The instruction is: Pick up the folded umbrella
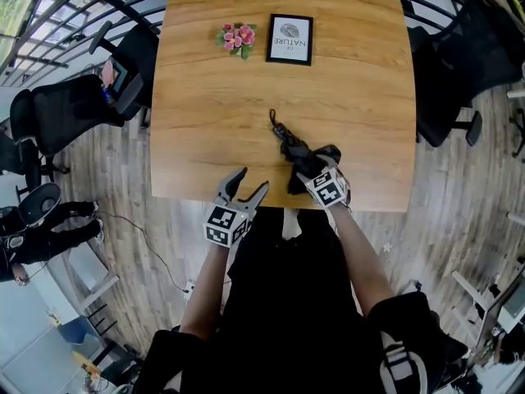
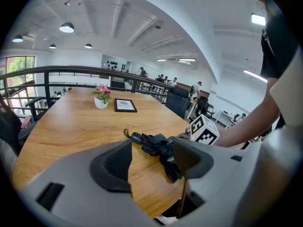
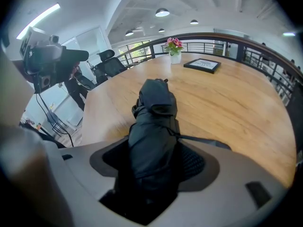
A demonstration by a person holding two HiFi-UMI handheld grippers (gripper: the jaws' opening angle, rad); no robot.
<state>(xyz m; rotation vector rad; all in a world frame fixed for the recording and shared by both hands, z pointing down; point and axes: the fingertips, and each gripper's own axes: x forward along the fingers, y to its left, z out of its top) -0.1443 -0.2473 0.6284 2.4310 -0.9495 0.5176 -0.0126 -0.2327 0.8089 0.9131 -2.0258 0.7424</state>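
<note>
Wooden table point(image 1: 205, 113): black folded umbrella point(image 1: 295, 150) at 5 o'clock near edge; framed print point(image 1: 289, 38) at 12; pink potted flowers point(image 1: 237, 37) at 11.

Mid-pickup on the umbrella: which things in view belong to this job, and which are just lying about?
Job: folded umbrella; right gripper, umbrella between its jaws; wooden table under it.
Lying about: potted pink flowers; framed picture; office chairs; left gripper, jaws open and empty, at the near edge.
</note>
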